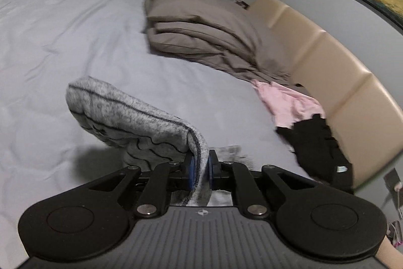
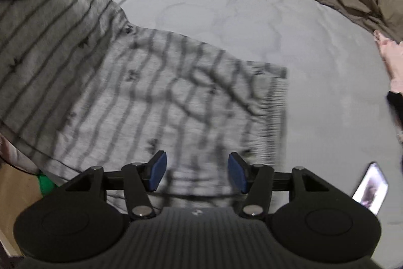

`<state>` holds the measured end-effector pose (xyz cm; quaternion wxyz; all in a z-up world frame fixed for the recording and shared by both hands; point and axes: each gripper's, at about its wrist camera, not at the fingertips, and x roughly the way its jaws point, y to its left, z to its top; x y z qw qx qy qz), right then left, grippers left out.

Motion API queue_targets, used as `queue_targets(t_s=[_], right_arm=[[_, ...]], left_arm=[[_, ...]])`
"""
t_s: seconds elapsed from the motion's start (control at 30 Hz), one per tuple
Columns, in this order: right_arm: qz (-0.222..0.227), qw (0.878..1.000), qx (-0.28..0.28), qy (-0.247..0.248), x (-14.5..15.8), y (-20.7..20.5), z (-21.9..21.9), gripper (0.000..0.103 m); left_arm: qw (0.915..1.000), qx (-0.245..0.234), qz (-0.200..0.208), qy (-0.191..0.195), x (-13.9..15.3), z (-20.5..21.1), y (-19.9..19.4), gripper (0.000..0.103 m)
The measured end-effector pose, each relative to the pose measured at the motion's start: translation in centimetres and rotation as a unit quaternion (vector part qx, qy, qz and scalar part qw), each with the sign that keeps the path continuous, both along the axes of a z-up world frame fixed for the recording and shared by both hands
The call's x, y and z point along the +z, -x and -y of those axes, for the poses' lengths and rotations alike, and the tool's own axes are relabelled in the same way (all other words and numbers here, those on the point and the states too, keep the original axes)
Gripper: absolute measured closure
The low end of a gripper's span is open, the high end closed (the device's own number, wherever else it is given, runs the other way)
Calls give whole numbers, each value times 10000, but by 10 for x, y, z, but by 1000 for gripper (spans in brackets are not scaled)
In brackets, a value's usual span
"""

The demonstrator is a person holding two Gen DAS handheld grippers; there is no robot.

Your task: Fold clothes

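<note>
Pinching the gray striped sweater (image 1: 131, 117), the left gripper (image 1: 200, 168) lifts one edge off the bed (image 1: 63, 29). The right gripper (image 2: 197, 173) hangs wide apart above it, holding nothing.

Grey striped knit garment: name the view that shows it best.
The right wrist view. There the grey striped knit garment spreads across the bed, ribbed hem visible, under the open right gripper. The left wrist view shows only a bunched fold pinched in the shut left gripper.
</note>
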<state>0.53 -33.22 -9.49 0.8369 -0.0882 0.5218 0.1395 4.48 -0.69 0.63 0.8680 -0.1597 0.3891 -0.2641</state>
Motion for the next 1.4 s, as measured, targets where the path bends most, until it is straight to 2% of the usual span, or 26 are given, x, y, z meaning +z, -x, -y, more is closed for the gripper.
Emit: queue_targets(t_s=[0.13,0.23,0.37,0.53,0.73,0.9,0.97,1.1,1.17,1.23,1.4], right_arm=[[-186,9994,48,271,4,-8,26,45],[-127,9987,55,495,11,-8,41,45],[-39,9985,2,542,19,-3,55,45],[-8,9972,110,741,21,8,62,45],[-130,9961,131,860,13,15,68,45],[-174,9947,93,1005,9,19,76,45],[-158,9949,71,998,10,21,78,44],[-128,9950,43,989,11,24,80,44],[-93,9948,23,1017,14,25,80,44],[-12,9948,-13,1021,18,25,82,44],[252,9943,-232,1009,33,26,88,44]], left_arm=[[9994,-346,50,75,11,47,-9,95],[9980,-612,27,150,10,82,-14,95],[9955,-939,-99,-11,-1,130,-25,95],[9902,-1240,-570,-303,-43,184,-41,95],[9855,-1276,-1064,-356,-91,219,-46,96],[9805,-1178,-1544,-310,-117,229,-52,93],[9805,-1174,-1558,-246,-117,226,-51,91],[9778,-1282,-1657,-92,-110,219,-47,78],[9760,-1385,-1678,-17,-104,214,-40,76],[9761,-1433,-1632,-1,-99,205,-32,75],[9836,-1300,-1240,-141,-83,171,-10,75]])
